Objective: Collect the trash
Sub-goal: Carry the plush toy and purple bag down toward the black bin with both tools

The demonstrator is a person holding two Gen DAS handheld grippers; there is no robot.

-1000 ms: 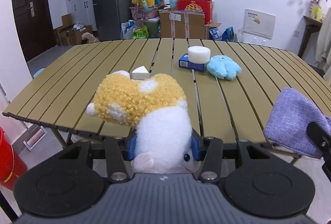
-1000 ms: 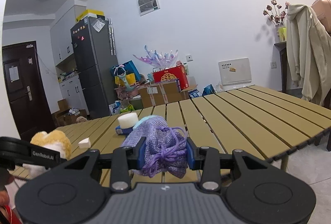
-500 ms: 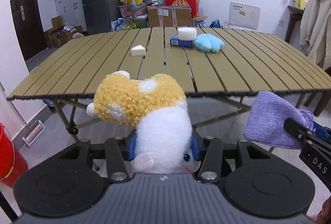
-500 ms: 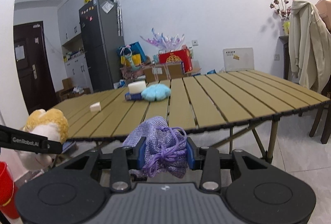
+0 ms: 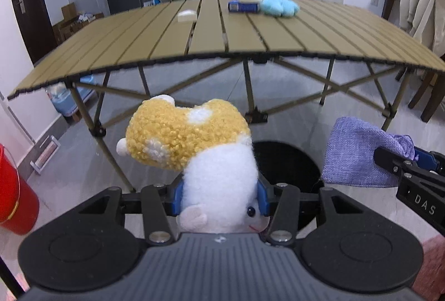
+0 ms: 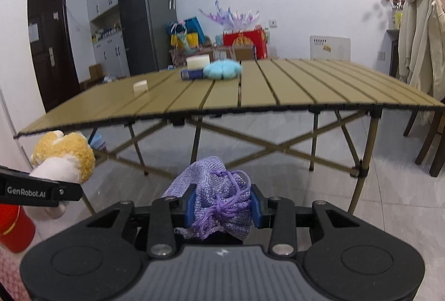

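Above the black bin (image 5: 286,162), my left claw (image 5: 219,199) clamps plush toy (image 5: 194,145), right claw (image 6: 222,206) clamps purple pouch (image 6: 219,201); off-centre release risks missing.

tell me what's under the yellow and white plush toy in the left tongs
Below the yellow and white plush toy, clamped in the left tongs, a round black opening sits on the floor, probably a bin. The toy and tongs cover its near side; its inside shows only black.

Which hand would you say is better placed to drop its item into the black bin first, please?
Probably the left. The left gripper holds the plush toy right over the black bin, while the right gripper with the purple pouch hangs beside its rim.
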